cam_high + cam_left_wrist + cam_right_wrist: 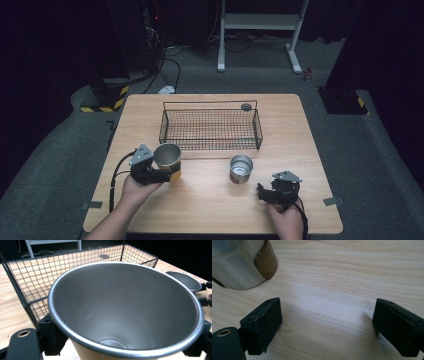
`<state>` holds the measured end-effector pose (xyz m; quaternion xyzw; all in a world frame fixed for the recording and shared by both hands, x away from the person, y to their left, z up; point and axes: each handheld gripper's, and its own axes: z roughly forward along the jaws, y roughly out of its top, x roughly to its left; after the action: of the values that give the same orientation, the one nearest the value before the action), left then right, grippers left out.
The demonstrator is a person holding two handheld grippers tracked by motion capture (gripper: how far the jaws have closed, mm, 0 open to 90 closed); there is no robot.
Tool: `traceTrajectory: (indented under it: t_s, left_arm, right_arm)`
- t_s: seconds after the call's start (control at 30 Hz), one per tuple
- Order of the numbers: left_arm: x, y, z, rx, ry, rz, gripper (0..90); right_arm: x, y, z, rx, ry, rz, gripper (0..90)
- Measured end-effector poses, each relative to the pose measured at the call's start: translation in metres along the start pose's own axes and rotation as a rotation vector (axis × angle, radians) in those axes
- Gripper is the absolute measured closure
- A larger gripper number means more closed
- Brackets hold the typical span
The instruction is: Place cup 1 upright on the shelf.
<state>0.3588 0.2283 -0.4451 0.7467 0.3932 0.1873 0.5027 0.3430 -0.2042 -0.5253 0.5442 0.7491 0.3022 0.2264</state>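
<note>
My left gripper (159,174) clamps the tan metal cup (168,159) just near of the wire basket (210,129) — my right gripper (327,325) gapes over bare table (210,200), the steel cup (241,169) far-left.

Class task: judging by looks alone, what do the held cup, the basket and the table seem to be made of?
Held cup: likely brushed metal inside, dull grey sheen; tan outer band, material unclear.
Basket: thin wire in a grid, apparently coated matt black.
Table: light wood or wood-look laminate, visible grain lines.
</note>
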Motion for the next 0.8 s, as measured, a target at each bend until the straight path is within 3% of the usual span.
traceTrajectory:
  t_s: [0.27,0.43,0.53,0.8]
  left_arm:
    - [0.006,0.014,0.007,-0.005,-0.002,-0.019,14.7]
    - [0.007,0.022,0.011,-0.001,0.0,-0.008,14.7]
    - [0.01,0.03,0.014,-0.017,-0.006,-0.035,14.7]
    - [0.012,0.052,0.024,-0.036,-0.001,-0.026,14.7]
  right_arm:
    - [0.0,0.0,0.0,0.0,0.0,0.0,8.8]
    - [0.0,0.0,0.0,0.0,0.0,0.0,8.8]
    - [0.0,0.0,0.0,0.0,0.0,0.0,8.8]
    - [0.0,0.0,0.0,0.0,0.0,0.0,8.8]
